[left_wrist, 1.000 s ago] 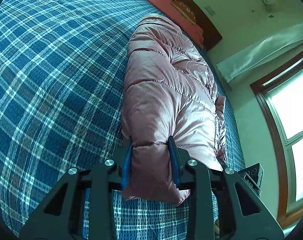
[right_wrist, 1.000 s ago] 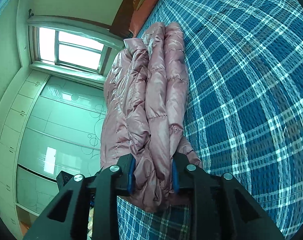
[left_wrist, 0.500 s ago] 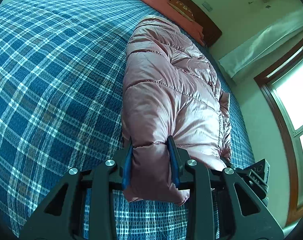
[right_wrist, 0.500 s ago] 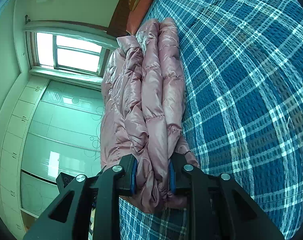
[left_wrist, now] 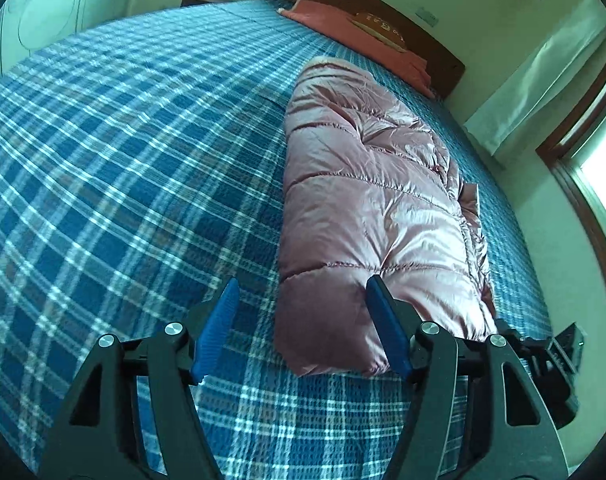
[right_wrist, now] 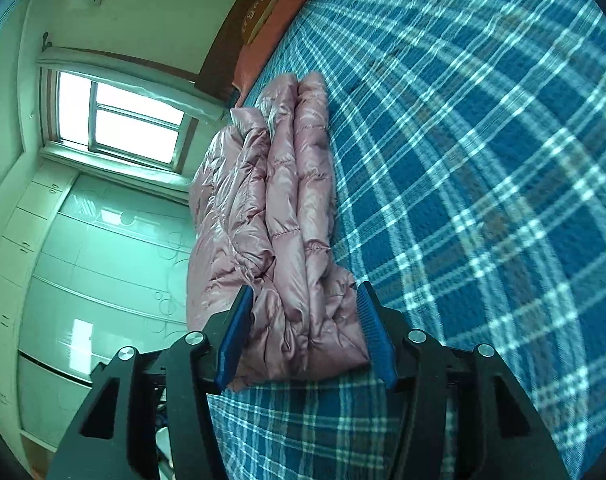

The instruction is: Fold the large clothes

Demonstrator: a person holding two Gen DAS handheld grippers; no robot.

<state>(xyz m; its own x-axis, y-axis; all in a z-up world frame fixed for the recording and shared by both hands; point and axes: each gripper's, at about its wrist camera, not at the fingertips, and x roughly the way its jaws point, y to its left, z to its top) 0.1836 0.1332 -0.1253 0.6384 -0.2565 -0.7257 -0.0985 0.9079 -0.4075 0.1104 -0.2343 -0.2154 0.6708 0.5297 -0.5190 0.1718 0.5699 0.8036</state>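
Now the glossy pink quilted puffer coat (left_wrist: 367, 208), clamped a second earlier, was let go on the blue plaid bedcover (left_wrist: 115, 168); both the left gripper (left_wrist: 303, 324) and the right gripper (right_wrist: 303, 332) were opening, pads drawn apart, so the fold was judged laid.

The pink quilted puffer jacket (left_wrist: 367, 208) lies folded lengthwise into a long, puffy bundle on the blue plaid bedspread (left_wrist: 123, 160), close along one edge of the bed. Shiny fabric, stitched seams across, layers stacked side by side at the near end (right_wrist: 303, 320).
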